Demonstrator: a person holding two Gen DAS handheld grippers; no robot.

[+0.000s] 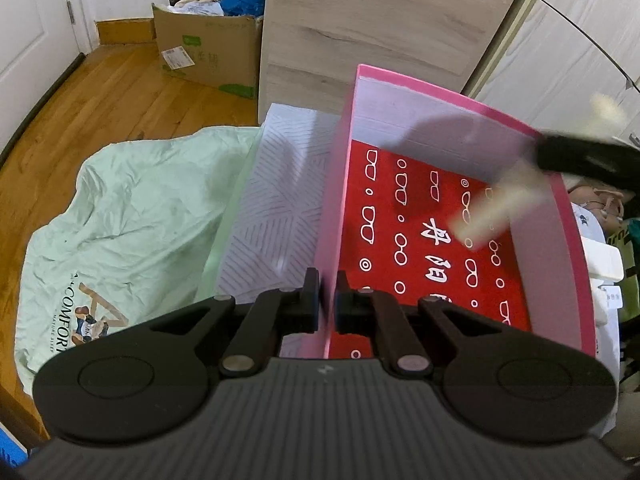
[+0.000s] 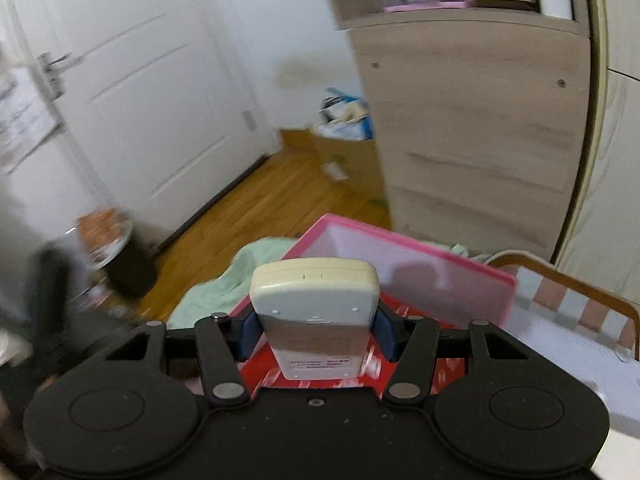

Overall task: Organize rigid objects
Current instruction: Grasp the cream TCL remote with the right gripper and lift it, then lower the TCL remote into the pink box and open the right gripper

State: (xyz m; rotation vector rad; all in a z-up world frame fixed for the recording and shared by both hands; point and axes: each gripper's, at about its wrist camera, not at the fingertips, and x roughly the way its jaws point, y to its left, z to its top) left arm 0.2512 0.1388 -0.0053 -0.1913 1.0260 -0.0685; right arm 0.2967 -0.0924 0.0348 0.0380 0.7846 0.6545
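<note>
A pink box [image 1: 340,184] with a red patterned floor sits on the bed. My left gripper [image 1: 328,300] is shut on the box's left wall near its front corner. In the right wrist view, my right gripper [image 2: 316,336] is shut on a cream remote control [image 2: 316,300], seen from its back with a label, held above the pink box [image 2: 440,276]. In the left wrist view the right gripper [image 1: 580,160] enters blurred from the right over the box, with the remote control [image 1: 492,208] sticking out over the red floor.
A pale green bag [image 1: 120,220] and a striped white box [image 1: 276,200] lie left of the pink box. A wooden cabinet [image 1: 380,32] stands behind, with a cardboard carton [image 1: 204,52] on the wood floor. A white door [image 2: 140,100] and a dark bin [image 2: 128,264] lie to the left.
</note>
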